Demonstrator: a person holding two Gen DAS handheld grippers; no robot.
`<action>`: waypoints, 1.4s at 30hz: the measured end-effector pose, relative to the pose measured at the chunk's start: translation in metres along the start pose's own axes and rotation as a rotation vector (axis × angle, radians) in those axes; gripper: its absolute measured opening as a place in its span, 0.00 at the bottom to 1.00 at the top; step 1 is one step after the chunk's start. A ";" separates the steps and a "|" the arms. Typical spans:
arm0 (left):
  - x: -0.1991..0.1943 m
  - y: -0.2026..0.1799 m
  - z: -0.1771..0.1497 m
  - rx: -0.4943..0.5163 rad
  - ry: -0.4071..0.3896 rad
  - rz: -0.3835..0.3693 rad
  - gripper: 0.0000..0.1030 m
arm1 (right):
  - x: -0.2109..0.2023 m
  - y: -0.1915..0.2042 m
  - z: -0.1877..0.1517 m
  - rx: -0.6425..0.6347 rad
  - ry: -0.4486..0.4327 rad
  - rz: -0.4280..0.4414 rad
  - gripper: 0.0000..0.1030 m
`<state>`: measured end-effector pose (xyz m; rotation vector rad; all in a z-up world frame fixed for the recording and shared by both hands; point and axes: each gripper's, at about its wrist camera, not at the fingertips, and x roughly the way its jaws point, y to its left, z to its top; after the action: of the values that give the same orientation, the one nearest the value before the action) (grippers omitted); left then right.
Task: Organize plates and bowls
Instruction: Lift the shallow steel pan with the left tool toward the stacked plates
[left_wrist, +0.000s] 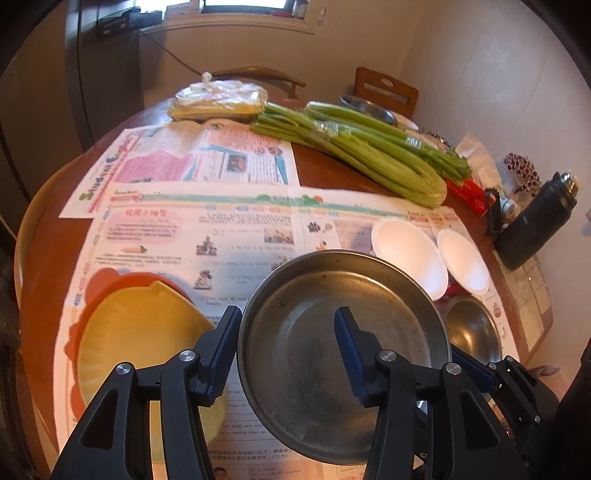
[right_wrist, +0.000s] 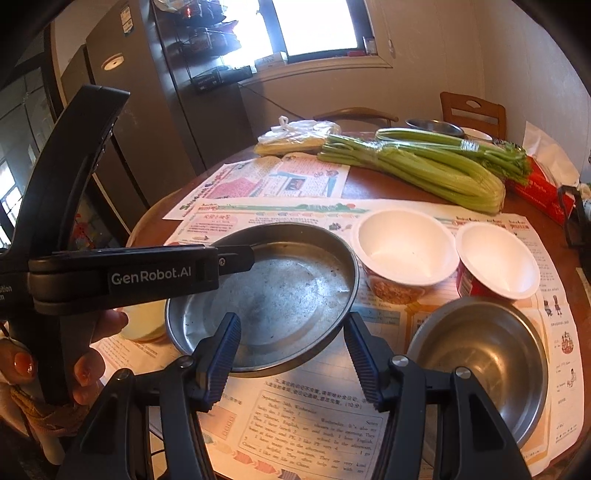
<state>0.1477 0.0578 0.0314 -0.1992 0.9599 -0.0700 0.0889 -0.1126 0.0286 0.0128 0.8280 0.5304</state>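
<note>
Steel, foam and plastic dishes on a newspaper-covered (left_wrist: 221, 229) round wooden table (left_wrist: 332, 170). At near left, a yellow plate (left_wrist: 140, 332) lies on an orange plate (left_wrist: 110, 288). Just right of them, in the centre, a shallow steel pan (left_wrist: 332, 295) rests on the newspaper. The left gripper (left_wrist: 287, 312) has its jaws spread across the pan's left rim, one finger outside and one over the inside, neither pressing on it; a hand (right_wrist: 92, 354) grasps its handle. The right gripper (right_wrist: 291, 317) hangs over the pan's near right edge, jaws likewise spread and pinching nothing. Right of the pan, two white foam bowls (left_wrist: 406, 254) (left_wrist: 463, 260) stand side by side, with a small steel bowl (right_wrist: 480, 354) nearer than them. Farther back lie celery bunches (left_wrist: 369, 155); at far right leans a black bottle (left_wrist: 535, 221).
</note>
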 end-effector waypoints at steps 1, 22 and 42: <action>-0.004 0.003 0.001 -0.005 -0.008 0.001 0.51 | 0.000 0.003 0.003 -0.005 0.002 0.001 0.57; -0.062 0.094 -0.002 -0.151 -0.121 0.071 0.52 | 0.016 0.091 0.038 -0.170 -0.012 0.102 0.57; -0.051 0.152 -0.043 -0.230 -0.070 0.146 0.52 | 0.065 0.141 0.012 -0.257 0.101 0.150 0.57</action>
<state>0.0792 0.2080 0.0179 -0.3403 0.9095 0.1810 0.0711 0.0423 0.0217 -0.1911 0.8564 0.7810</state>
